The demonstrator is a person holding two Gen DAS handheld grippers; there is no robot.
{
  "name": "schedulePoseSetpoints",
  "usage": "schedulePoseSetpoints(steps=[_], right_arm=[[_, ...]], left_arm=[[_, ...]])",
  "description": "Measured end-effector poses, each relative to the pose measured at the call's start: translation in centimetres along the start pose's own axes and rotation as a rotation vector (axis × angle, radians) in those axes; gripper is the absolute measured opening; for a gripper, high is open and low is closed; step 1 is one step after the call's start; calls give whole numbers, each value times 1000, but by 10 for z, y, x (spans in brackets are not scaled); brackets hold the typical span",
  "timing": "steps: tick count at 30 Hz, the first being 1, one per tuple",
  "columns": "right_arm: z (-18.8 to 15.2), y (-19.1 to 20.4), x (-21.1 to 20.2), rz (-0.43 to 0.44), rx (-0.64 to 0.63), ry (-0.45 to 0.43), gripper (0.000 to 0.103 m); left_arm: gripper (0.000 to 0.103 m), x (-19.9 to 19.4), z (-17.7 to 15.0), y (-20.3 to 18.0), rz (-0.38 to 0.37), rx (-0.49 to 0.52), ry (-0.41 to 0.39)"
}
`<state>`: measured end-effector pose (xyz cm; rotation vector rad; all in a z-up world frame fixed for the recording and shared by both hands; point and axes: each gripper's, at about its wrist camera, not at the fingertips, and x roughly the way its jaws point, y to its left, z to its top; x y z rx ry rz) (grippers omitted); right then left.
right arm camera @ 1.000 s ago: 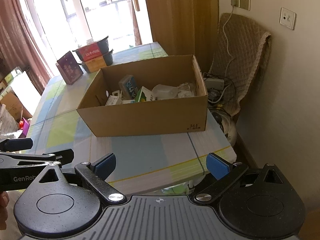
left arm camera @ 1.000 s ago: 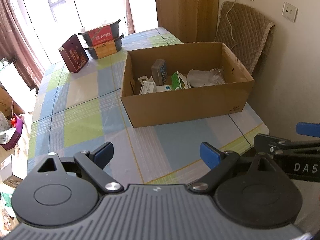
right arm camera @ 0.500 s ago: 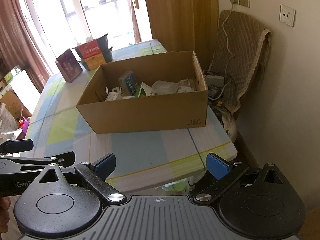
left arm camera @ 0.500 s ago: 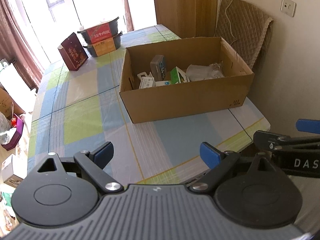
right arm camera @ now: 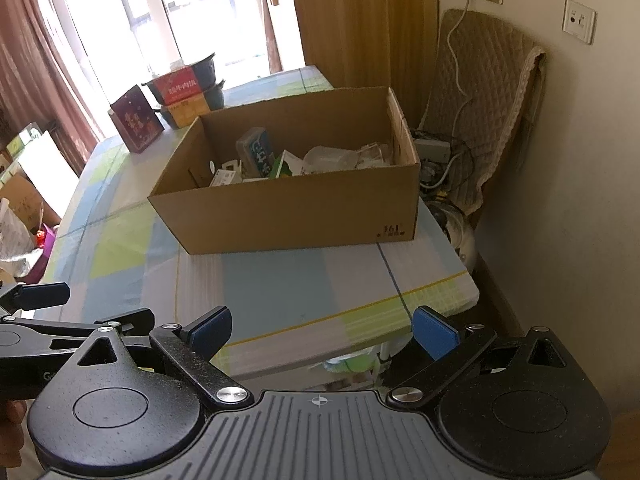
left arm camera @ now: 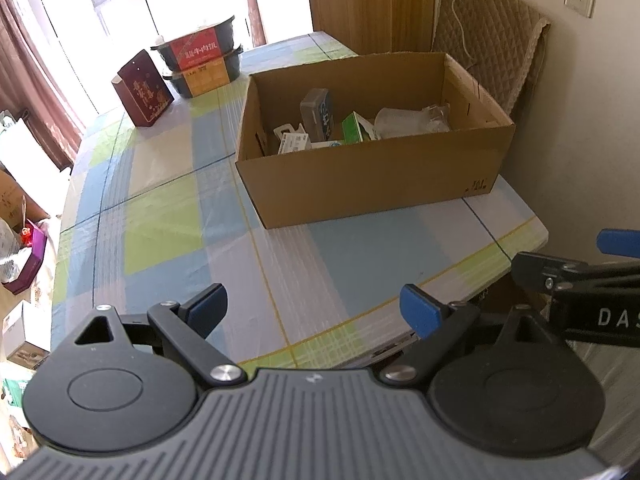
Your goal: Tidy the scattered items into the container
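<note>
Left wrist view is showing the left tongs [left arm camera: 314, 306] hanging over the near edge of the checked blue, green and white worktop [left arm camera: 168, 216], their blue-padded fingers standing wide apart and gripping nothing. Right wrist view is showing the right tongs [right arm camera: 324, 328] in the same pose, fingers spread and empty, just off the worktop's near corner. Each pair is appearing at the edge of the other's view, so the two are sitting side by side.

Judging by how things are lying, the tidying is looking finished or nearly so: the open brown cardboard box [left arm camera: 376, 184] is sitting toward the right end of the worktop, and no loose small item is showing on the cloth around it. Inside it are resting a grey rectangular case with a blue label [left arm camera: 318, 114], a green and white carton [left arm camera: 354, 130], a few small white packets [left arm camera: 294, 142] and some crumpled clear plastic packaging [left arm camera: 412, 122]; part of its floor is hidden behind the front wall.

Well apart from it, at the far end, are standing a dark red gift box [left arm camera: 144, 90] and two stacked black containers with red and orange labels [left arm camera: 200, 60]. Whether these are counting as scattered items is unclear; if so, they are what is left.
</note>
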<state>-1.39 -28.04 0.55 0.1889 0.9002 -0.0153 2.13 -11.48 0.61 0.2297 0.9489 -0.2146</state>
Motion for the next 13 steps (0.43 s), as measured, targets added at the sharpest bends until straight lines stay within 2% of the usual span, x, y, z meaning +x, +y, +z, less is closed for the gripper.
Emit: schedulePoseSetpoints(steps=[13], right_arm=[[-3,0,4,-8,-2,19,101]], left_arm=[[91,7,-3,0,-3,9,10]])
